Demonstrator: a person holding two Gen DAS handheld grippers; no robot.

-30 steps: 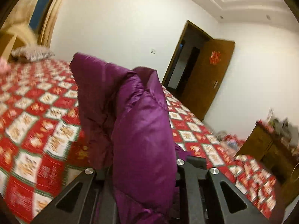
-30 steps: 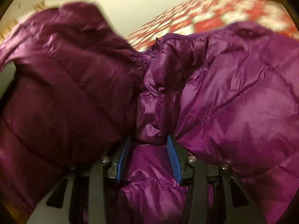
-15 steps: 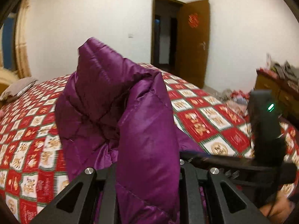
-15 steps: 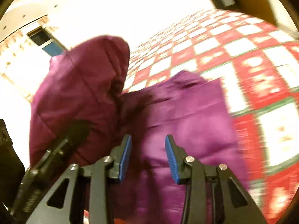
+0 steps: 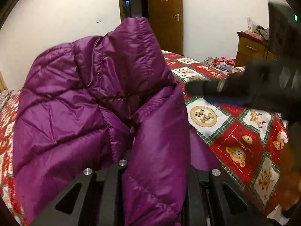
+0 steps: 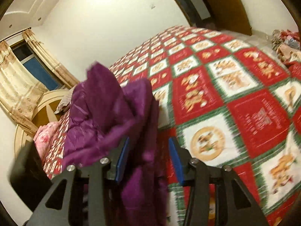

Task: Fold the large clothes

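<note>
A purple quilted down jacket [image 5: 90,101] is bunched up above the bed. My left gripper [image 5: 156,169] is shut on a thick fold of the jacket, which hides its fingertips. In the right wrist view the jacket [image 6: 105,113] hangs at left and in front of my right gripper [image 6: 148,148]. Its blue pads [image 6: 123,154] stand apart, open, with a strip of jacket drooping loosely between them. The right gripper also shows as a dark blurred shape in the left wrist view [image 5: 244,88], to the right of the jacket.
The bed carries a red, white and green checked quilt [image 6: 235,98] with bear prints [image 5: 235,141]. A wooden door [image 5: 165,17] and dresser [image 5: 252,49] stand beyond. Loose clothes [image 5: 222,64] lie at the far bed edge. A pillow, pink cloth [image 6: 45,135] and curtains [image 6: 17,86] are by the headboard.
My right gripper let go of the jacket and drew back to the right, over the quilt. My left gripper kept its hold and swung, so the jacket now bulks up higher.
</note>
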